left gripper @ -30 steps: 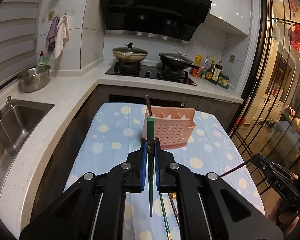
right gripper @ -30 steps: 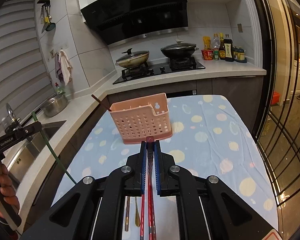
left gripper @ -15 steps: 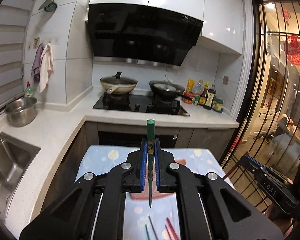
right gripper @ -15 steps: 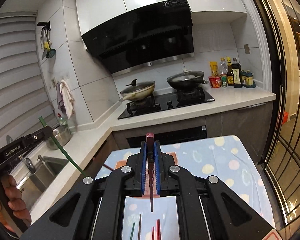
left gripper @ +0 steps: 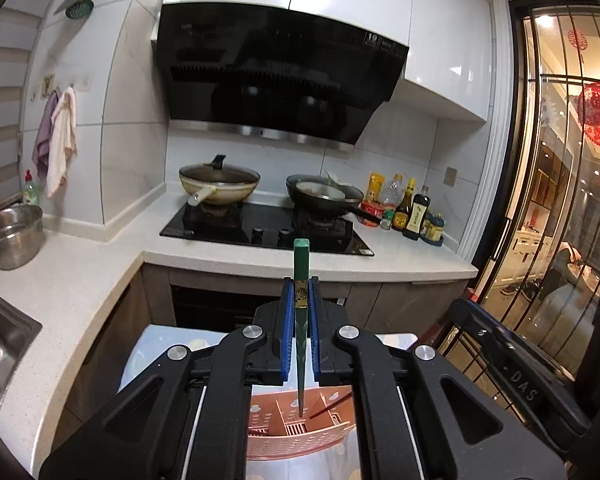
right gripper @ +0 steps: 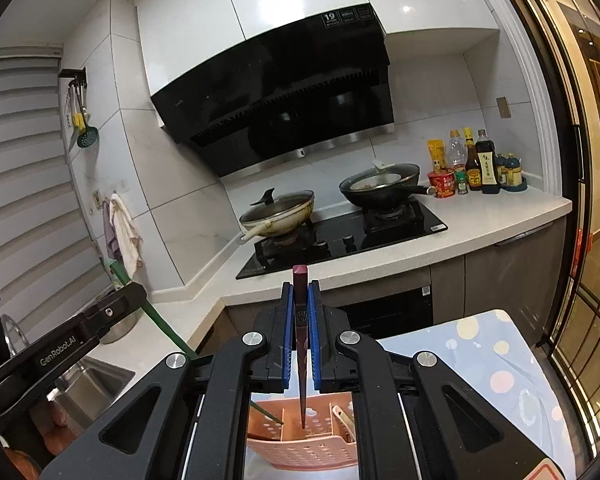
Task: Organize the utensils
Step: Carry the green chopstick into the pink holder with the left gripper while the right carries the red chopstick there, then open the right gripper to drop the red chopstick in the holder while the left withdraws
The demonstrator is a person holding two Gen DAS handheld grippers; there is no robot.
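My left gripper (left gripper: 299,308) is shut on a green chopstick (left gripper: 300,276), held upright with its thin tip down over the pink perforated utensil holder (left gripper: 296,436). My right gripper (right gripper: 299,308) is shut on a dark red chopstick (right gripper: 300,320), also tip down over the same holder (right gripper: 308,446). In the right wrist view the green chopstick (right gripper: 160,328) slants from the left gripper body (right gripper: 60,348) into the holder's left compartment. A brown chopstick (left gripper: 332,406) and a wooden utensil (right gripper: 344,420) stand in the holder.
The holder sits on a table with a blue dotted cloth (right gripper: 500,364). Behind is an L-shaped counter (left gripper: 80,276) with a hob, two pans (left gripper: 220,184), sauce bottles (left gripper: 412,212), a steel pot (left gripper: 12,236) and a sink (left gripper: 0,344). A barred glass door (left gripper: 560,200) is on the right.
Both grippers have tilted further up and moved forward over the holder. The chopstick tips now hang above or inside its compartments, and the loose utensils on the cloth have left view.
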